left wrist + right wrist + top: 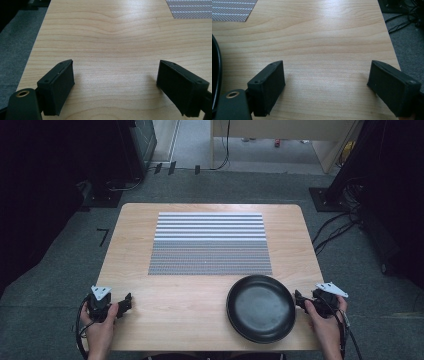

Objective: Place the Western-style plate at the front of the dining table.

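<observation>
A: Start with the high view. Where is everything?

B: A black plate [260, 308] sits near the front edge of the counter [200, 290], toward the front right corner. A striped grey placemat [210, 243] lies in the middle, reaching toward the far edge. The left tool [125, 303] rests near the front left corner, well apart from the plate; the right tool [299, 298] is just beside the plate's right rim.

A: And the left gripper view?

B: The left tool [116, 85] stands wide, holding nothing, with bare wood between its jaws and a corner of the placemat [191, 8] far off.

A: The right gripper view?

B: The right tool [325, 85] is spread wide too, and empty. The plate's dark rim [216, 75] curves along the left edge of that view, close to one jaw.

A: How would the plate handle?

B: I'd judge it stiff, fairly heavy, glossy and so slippery, and breakable if it's ceramic. The raised rim at its right side looks the sensible place to pinch, one jaw under the lip and one over it.
</observation>
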Motion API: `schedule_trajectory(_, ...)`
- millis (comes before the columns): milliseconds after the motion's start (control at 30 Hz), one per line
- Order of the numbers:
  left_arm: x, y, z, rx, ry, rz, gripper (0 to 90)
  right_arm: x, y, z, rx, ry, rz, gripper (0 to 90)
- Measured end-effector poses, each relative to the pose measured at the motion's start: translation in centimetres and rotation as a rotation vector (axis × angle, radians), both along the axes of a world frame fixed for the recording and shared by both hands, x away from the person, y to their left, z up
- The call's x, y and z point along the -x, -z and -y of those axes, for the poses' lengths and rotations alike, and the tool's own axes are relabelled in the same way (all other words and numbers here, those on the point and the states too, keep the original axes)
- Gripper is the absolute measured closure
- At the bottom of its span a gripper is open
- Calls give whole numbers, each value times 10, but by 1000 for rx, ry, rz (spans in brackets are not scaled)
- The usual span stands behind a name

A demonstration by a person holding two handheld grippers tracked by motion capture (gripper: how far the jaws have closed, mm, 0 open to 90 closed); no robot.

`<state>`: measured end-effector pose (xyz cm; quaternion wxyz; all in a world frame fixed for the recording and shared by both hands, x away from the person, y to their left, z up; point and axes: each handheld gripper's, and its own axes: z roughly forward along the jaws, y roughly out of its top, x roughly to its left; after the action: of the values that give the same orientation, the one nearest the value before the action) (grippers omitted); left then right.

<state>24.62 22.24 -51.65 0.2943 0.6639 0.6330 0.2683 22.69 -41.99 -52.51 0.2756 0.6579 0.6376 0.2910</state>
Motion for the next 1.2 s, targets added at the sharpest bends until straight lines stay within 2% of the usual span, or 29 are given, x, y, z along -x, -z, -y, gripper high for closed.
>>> schedule_trajectory(133, 1, -1, -2, 9, -9, -2, 141, 1, 0, 1, -8, 15, 3, 146)
schedule_trajectory(233, 1, -4, -3, 28, -26, 17, 141, 4, -4, 4, -23, 44, 14, 157)
schedule_trajectory(400, 3, -10, 1, 55, -35, 46, 141, 10, -17, 9, -42, 78, 75, 171)
schedule_trajectory(500, 4, -14, 7, 51, -21, 58, 141, 14, -22, 9, -56, 85, 97, 177)
schedule_trajectory(767, 6, -22, 26, 75, 29, 75, 141, 18, -35, 1, -52, 86, 129, 186)
schedule_trajectory(800, 6, -24, 33, 84, 51, 76, 142, 19, -39, -2, -56, 86, 132, 191)
schedule_trajectory(933, 6, -26, 42, 93, 76, 79, 142, 20, -42, -4, -81, 85, 147, 205)
schedule_trajectory(1067, 7, -29, 59, 128, 126, 78, 141, 23, -47, -6, -98, 88, 163, 223)
schedule_trajectory(1200, 7, -31, 71, 148, 154, 81, 142, 26, -50, -6, -110, 90, 170, 233)
